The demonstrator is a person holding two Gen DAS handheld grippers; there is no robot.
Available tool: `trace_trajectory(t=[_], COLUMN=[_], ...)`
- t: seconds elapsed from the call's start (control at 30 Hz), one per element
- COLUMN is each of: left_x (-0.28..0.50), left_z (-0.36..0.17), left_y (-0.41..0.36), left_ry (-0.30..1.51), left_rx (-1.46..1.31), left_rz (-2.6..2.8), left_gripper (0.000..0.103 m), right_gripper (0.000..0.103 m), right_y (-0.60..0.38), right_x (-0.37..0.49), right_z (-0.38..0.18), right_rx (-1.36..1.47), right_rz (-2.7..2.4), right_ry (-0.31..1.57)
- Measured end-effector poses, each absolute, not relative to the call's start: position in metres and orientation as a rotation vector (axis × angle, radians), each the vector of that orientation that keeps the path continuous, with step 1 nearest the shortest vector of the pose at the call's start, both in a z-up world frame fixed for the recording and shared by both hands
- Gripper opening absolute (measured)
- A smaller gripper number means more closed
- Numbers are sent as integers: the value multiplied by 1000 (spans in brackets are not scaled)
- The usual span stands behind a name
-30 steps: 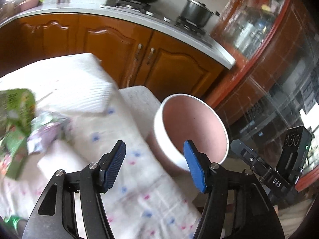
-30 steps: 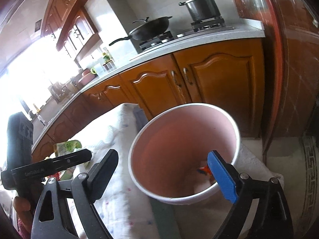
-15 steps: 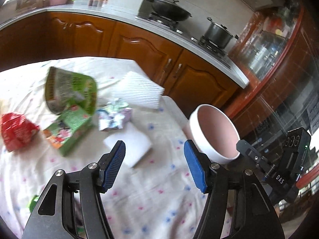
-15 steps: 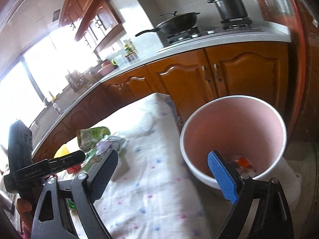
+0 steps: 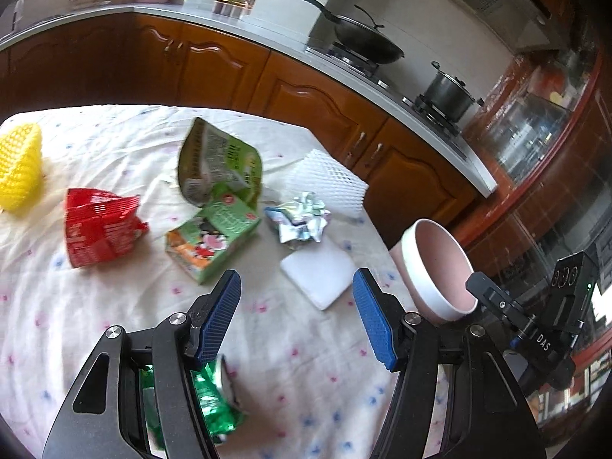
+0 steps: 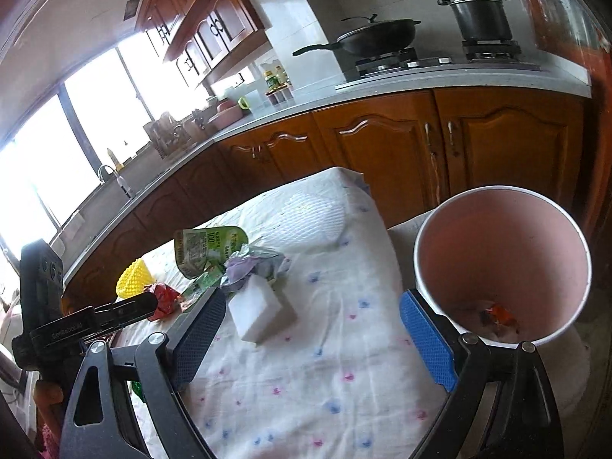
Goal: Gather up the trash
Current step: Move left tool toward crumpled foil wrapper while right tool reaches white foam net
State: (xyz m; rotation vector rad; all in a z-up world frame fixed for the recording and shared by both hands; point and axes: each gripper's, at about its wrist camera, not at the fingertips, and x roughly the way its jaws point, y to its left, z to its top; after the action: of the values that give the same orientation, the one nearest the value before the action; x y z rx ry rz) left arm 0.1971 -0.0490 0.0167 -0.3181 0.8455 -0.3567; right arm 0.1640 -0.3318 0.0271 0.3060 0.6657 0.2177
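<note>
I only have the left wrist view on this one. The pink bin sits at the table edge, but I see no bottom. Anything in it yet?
Observer: Yes. The right wrist view looks down into the pink bin and shows an orange-red scrap at the bottom.
Operator: Is the right gripper carrying anything?
Observer: No. The right gripper is open, nothing between its pads.
Operator: Which piece lies nearest to it?
Observer: The white block, flat on the cloth just beyond its left-hand finger.

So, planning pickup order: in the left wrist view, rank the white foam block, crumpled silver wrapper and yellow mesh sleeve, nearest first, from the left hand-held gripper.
1. White foam block, just ahead of the left hand-held gripper.
2. Crumpled silver wrapper, behind the block.
3. Yellow mesh sleeve, far left.
</note>
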Motion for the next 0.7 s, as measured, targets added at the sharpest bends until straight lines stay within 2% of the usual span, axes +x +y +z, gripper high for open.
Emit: trace_trajectory(t=[0.2, 0.53, 0.7], left_x=[198, 222, 234], left_z=[16, 19, 18], left_y=[-33, -15, -30], left_ry=[835, 838, 868], left_rx=[-325, -311, -316], left_rz=[-321, -285, -341], left_gripper=[66, 66, 66], right_gripper=[94, 94, 94], right_y=[-318, -304, -302], right_x=[168, 196, 219], right_z=[25, 23, 25], right_rx=[297, 282, 281], right_rz=[240, 267, 274], right_ry=[674, 690, 687])
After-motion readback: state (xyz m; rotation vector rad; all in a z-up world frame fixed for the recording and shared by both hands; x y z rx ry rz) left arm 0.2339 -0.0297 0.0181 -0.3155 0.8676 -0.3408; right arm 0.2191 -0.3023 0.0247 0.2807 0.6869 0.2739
